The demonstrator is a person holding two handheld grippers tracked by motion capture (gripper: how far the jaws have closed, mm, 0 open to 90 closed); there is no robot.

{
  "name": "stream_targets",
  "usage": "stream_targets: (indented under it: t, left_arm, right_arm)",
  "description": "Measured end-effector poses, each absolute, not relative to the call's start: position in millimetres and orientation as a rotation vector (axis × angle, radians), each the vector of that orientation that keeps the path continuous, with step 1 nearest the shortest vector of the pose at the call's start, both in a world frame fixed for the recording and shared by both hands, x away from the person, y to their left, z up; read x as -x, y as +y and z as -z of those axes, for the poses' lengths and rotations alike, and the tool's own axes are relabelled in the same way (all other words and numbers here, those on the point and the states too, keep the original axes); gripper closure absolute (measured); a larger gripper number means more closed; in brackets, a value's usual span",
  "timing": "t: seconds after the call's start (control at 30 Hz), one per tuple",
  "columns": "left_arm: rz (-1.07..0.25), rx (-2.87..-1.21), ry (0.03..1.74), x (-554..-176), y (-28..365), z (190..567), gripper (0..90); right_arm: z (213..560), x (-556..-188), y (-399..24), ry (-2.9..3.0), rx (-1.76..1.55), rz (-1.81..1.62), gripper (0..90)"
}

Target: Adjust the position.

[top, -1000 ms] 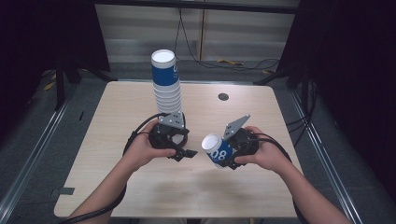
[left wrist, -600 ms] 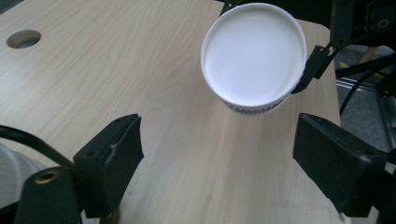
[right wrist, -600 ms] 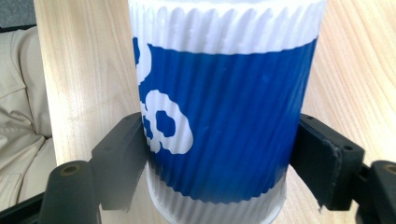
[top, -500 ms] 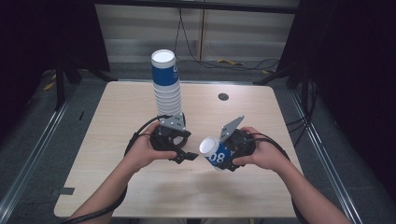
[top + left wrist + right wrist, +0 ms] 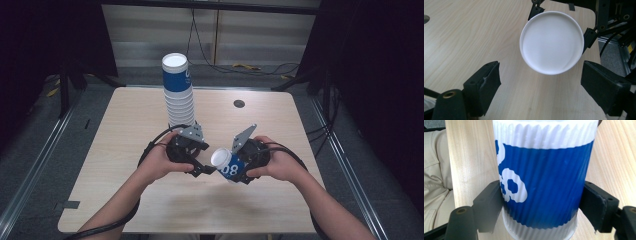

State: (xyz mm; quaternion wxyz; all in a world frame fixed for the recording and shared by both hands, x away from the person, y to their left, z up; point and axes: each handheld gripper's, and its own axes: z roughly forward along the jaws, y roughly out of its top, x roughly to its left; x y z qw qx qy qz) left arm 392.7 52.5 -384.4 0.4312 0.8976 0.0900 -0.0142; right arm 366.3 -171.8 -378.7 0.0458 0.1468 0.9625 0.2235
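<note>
In the high view we are seeing that the cup has tipped further since a second ago, its mouth now turning toward the left tongs; likely a handover. Both hands are hovering low over the worktop, near the stack.

In the left gripper view, our tongs are standing open, empty, facing the mouth.

In the right gripper view, the right tongs are clamping the cup.

I take this for a lab or recording studio, not a home. My bare wooden table stands alone on grey carpet, boxed in by black curtains left and right. Metal rails run along the floor beside it, and loose cables trail down the far wall panel.
</note>
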Motion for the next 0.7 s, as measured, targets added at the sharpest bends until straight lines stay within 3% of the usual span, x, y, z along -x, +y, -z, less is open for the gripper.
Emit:
stream_targets:
  t: [0.7]
  left_arm:
    - [0.074, -2.265, 0.188, -392, 30, 393, 16.6]
  right_arm:
    - [385, -364, -164, 2.949, -0.413, -0.705, 22.9]
